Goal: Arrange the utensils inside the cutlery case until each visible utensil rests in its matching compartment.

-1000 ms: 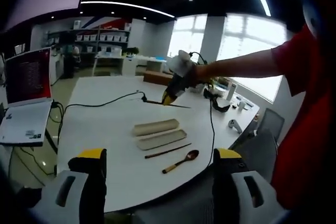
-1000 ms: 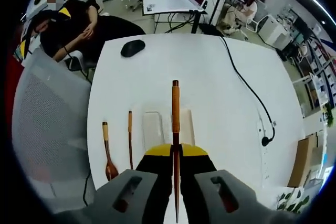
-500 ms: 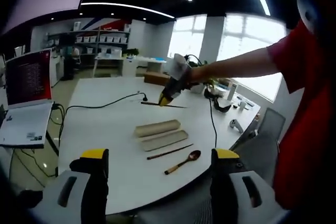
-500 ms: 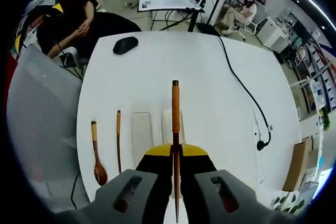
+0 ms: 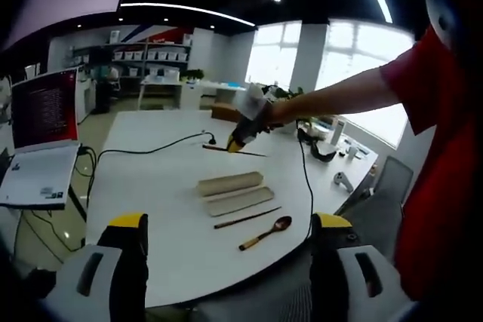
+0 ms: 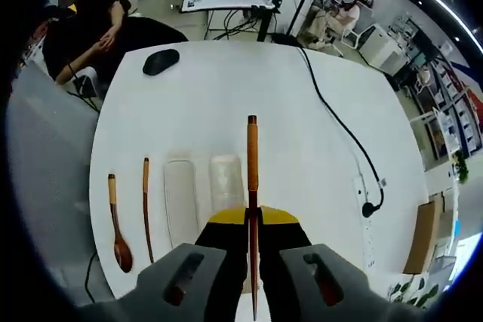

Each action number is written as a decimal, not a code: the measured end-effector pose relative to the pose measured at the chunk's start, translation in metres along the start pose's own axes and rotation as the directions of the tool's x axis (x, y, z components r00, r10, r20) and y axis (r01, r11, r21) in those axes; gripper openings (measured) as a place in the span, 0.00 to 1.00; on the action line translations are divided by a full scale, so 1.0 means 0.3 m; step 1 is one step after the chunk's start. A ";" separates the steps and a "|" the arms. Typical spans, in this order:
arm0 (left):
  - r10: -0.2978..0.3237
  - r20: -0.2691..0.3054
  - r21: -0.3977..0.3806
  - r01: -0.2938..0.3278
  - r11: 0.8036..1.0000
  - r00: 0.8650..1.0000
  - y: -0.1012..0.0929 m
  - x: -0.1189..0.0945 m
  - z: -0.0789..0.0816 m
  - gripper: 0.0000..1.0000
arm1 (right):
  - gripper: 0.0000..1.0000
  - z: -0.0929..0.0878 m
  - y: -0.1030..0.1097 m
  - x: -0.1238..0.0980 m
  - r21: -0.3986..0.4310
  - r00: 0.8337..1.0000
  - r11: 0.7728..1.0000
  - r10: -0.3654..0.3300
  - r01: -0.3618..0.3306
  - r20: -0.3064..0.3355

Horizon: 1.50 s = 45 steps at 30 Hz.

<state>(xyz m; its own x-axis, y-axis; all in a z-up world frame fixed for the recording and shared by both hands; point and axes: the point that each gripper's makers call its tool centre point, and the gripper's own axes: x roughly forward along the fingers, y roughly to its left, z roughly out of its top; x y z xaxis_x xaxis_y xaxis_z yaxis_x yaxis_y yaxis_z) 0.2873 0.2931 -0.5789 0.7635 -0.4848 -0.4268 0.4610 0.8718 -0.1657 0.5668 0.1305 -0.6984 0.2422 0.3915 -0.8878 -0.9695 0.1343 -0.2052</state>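
A white table carries the two long halves of a beige cutlery case, lying side by side. Beside them rest a dark wooden chopstick and a wooden spoon. My left gripper hangs back at the table's near edge, open and holding nothing. Held out on a person's arm above the far side, my right gripper is shut on a second chopstick. From the right gripper view, that chopstick juts forward from my right gripper, over the case halves, the loose chopstick and the spoon.
A black cable runs across the table to a power strip. A black mouse lies at the far edge. An open laptop stands on a side desk. A person in black sits beyond the table.
The right gripper view has shifted, so the case, chopstick and spoon now sit further left in it. The chopstick stays clamped in the right gripper. The left gripper has hardly moved.
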 end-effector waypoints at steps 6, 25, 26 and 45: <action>0.019 -0.006 0.002 -0.019 1.000 1.000 0.000 -0.008 -0.009 0.91 | 0.00 -0.016 0.002 0.033 -0.010 1.000 1.000 0.017 -0.017 -0.011; 0.040 -0.038 -0.011 -0.041 0.999 0.998 -0.005 -0.004 -0.022 0.90 | 0.00 -0.049 0.064 0.194 0.038 0.998 0.997 0.063 -0.064 0.020; 0.043 -0.039 -0.012 -0.043 0.999 0.998 -0.003 -0.005 -0.023 0.90 | 0.00 -0.051 0.068 0.198 0.036 0.998 0.997 0.066 -0.066 0.018; 0.067 -0.056 -0.028 -0.068 0.997 0.996 0.019 -0.011 -0.043 0.88 | 0.00 -0.124 0.075 0.256 0.019 0.999 1.000 0.025 -0.024 -0.046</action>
<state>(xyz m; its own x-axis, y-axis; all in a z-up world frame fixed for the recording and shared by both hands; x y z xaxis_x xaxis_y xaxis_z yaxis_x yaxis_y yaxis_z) 0.2816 0.3006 -0.5899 0.7659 -0.4209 -0.4861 0.3949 0.9045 -0.1610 0.5621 0.1295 -0.7865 0.2156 0.3526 -0.9106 -0.9741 0.1424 -0.1756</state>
